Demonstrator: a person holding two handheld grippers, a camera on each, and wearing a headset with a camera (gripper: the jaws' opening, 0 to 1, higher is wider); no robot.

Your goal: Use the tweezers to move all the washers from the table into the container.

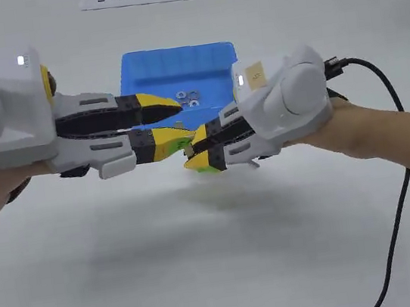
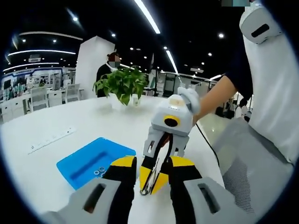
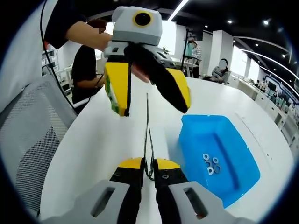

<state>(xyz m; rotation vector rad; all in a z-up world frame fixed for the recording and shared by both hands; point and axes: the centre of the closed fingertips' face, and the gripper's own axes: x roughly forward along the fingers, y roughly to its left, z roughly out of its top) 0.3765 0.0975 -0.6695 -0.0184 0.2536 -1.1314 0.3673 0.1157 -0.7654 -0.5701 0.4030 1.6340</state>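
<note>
Head view: the left gripper (image 1: 184,122) reaches in from the left and the right gripper (image 1: 194,155) from the right. Their tips meet nose to nose above the white table (image 1: 206,268), just in front of the blue container (image 1: 151,69), and a small cluster of washers (image 1: 188,98) lies inside it. Left gripper view: its own jaws stand apart. The right gripper (image 2: 150,184) pokes in between them, pinched on the thin steel tweezers (image 2: 146,187). The container sits low to the left. Right gripper view: its own jaws are together, clamped on one end of the tweezers (image 3: 148,135). Their free end runs forward into the gap of the left gripper (image 3: 152,109) and touches neither jaw, as far as can be told. The container lies off to the right, washers on its floor. Judgement: the step reads as a hand-over or re-grip of the tweezers. To do it well, the slim arms should be centred in the open gap. The left jaws should then close slowly and squarely, so the springy steel neither twists nor squirts out. The right gripper should let go only once the left grip looks firm. The grippers cover part of the table, so whether any washer is left there cannot be told.
</note>
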